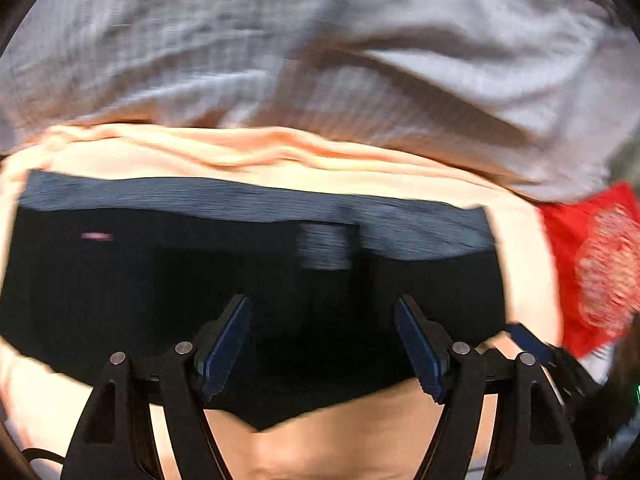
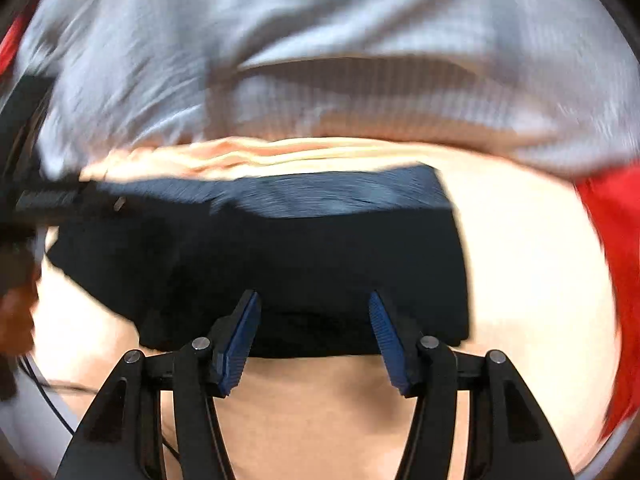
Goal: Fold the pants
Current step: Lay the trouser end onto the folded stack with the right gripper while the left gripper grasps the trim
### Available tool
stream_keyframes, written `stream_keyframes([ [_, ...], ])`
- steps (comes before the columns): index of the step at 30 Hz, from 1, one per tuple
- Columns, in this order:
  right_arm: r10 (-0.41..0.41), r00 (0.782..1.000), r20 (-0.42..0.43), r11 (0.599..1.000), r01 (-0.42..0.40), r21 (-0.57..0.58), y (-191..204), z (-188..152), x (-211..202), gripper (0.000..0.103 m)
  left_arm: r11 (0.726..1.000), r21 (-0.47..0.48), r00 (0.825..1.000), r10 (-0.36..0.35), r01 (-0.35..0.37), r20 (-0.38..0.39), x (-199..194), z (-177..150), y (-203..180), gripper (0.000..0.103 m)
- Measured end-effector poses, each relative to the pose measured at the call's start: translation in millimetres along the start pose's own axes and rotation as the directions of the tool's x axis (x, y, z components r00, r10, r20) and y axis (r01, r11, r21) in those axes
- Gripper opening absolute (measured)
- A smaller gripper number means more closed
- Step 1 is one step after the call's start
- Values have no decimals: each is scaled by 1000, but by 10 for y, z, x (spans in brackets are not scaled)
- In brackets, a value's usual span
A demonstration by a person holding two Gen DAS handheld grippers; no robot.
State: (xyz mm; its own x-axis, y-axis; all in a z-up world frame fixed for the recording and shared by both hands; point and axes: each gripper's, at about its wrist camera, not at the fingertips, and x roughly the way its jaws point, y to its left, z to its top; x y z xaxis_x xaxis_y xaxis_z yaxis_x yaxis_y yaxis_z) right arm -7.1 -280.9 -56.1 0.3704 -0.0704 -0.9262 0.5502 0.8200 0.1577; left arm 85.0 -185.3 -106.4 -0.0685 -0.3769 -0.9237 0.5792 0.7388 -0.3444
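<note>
The pants (image 1: 248, 272) lie folded into a dark, roughly rectangular bundle on a peach-coloured sheet (image 1: 344, 436), with a lighter grey-blue waistband (image 1: 240, 200) running along their far edge. Beyond the sheet's rumpled far edge lies a crumpled grey cloth (image 1: 280, 52), and a red cloth (image 1: 580, 256) with a pale pattern sits off to the right of the pants. Both views are blurred.

In the left wrist view, the left hand-held gripper (image 1: 322, 344) points steeply down over the near part of the pants. Its blue-padded fingers (image 1: 224, 348) stand spread apart with nothing pinched between them; the dark fabric shows in the gap below. At the right edge of this view part of the other tool appears, blurred.

In the right wrist view, the right hand-held gripper (image 2: 314, 340) hangs over the near edge of the pants (image 2: 320, 256), close to their right end. Its fingers (image 2: 238, 344) are also spread and hold nothing. The peach sheet (image 2: 520, 280) shows bare to the right of the pants, with the red cloth (image 2: 616, 248) at the far right and the grey cloth (image 2: 320, 20) beyond.
</note>
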Motion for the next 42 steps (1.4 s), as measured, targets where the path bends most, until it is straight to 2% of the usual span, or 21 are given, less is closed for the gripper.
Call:
stream_keyframes([
  [1, -1, 1000, -6, 1000, 1, 19, -52, -4, 3, 61, 1000, 21, 1000, -15, 15, -19, 45, -12, -87, 75],
  [6, 18, 998, -56, 997, -13, 73, -177, -62, 77, 61, 996, 86, 994, 34, -25, -102, 360, -143, -310, 74],
  [7, 32, 997, -65, 996, -27, 89, -187, -79, 70, 61, 995, 90, 993, 41, -31, -111, 402, -172, -334, 69],
  [8, 42, 997, -69, 994, -35, 99, -191, -80, 66, 60, 995, 95, 993, 42, -31, -114, 432, -201, -368, 41],
  [9, 53, 996, -71, 993, -45, 108, -192, -75, 72, 55, 994, 103, 991, 37, -23, -130, 460, -228, -409, 23],
  [12, 72, 994, -82, 991, -62, 115, -192, -86, 105, 48, 989, 136, 992, 67, -52, -109, 458, -311, -521, 21],
  [13, 76, 993, -92, 991, -65, 118, -203, -94, 123, 47, 988, 143, 990, 82, -65, -114, 478, -340, -540, 16],
  [17, 92, 989, -118, 988, -75, 138, -255, -114, 166, 43, 986, 138, 981, 117, -96, -154, 693, -618, -465, 16],
  [21, 113, 987, -117, 985, -96, 146, -273, -91, 153, 43, 973, 188, 975, 163, -134, -149, 681, -763, -499, 15],
  [23, 123, 985, -122, 984, -105, 145, -263, -60, 159, 43, 975, 174, 975, 165, -138, -150, 598, -763, -459, 15],
  [26, 160, 981, -111, 977, -141, 158, -243, -9, 152, 43, 984, 79, 982, 166, -159, -92, 373, -597, -246, 15],
  [28, 190, 977, -101, 973, -174, 152, -176, 52, 172, 44, 991, -21, 989, 128, -130, -79, 338, -372, -32, 17],
  [30, 185, 978, -97, 978, -173, 120, -59, 114, 214, 47, 991, -78, 991, 98, -105, -86, 396, -185, 100, 40],
  [31, 183, 978, -98, 979, -173, 107, -12, 138, 233, 47, 991, -103, 994, 74, -82, -76, 434, -88, 150, 63],
  [32, 183, 978, -99, 980, -174, 96, 34, 152, 251, 47, 991, -123, 997, 54, -60, -52, 448, -3, 199, 65],
  [35, 180, 977, -118, 982, -172, 72, 133, 151, 316, 47, 992, -129, 998, -14, 6, -66, 604, 186, 197, 65],
  [38, 221, 968, -122, 973, -211, 90, 134, 101, 309, 47, 996, -94, 995, -7, -2, -97, 743, 252, 167, 65],
  [42, 215, 967, -138, 976, -208, 68, 173, 17, 308, 47, 995, -101, 992, -33, 21, -124, 865, 258, 194, 65],
])
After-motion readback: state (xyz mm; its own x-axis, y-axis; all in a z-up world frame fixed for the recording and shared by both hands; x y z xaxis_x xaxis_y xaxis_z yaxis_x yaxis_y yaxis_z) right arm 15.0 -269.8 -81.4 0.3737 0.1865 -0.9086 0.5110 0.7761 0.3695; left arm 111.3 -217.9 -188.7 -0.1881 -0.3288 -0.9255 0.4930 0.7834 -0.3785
